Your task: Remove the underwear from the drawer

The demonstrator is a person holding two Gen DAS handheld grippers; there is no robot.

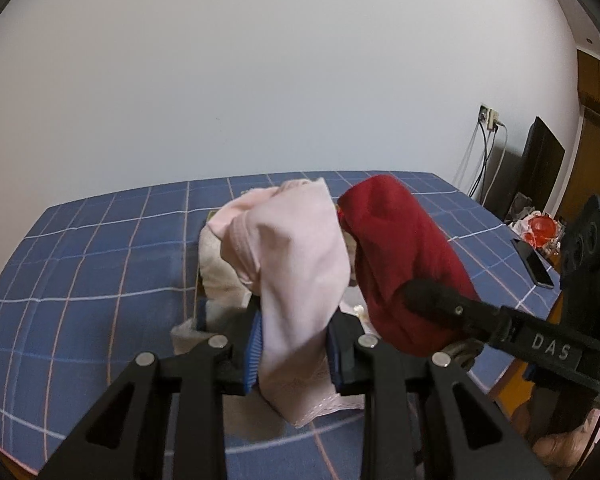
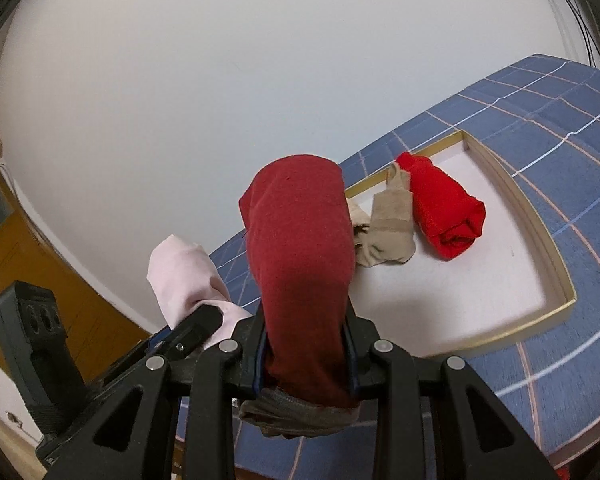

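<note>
1. The left gripper (image 1: pixel 292 344) has its fingers (image 1: pixel 254 350) clamped on the pink underwear (image 1: pixel 296 256), held above the blue checked bed (image 1: pixel 80 264).
2. The right gripper (image 2: pixel 306 354) has its fingers (image 2: pixel 258 360) closed on the dark red underwear (image 2: pixel 300 248), just left of the drawer (image 2: pixel 556 264).
3. In the drawer lie a bright red roll (image 2: pixel 444 208) and a beige garment (image 2: pixel 388 228), touching.

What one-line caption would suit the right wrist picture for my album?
Right hand-held gripper clamps dark red underwear above a shallow drawer holding a bright red roll.
</note>
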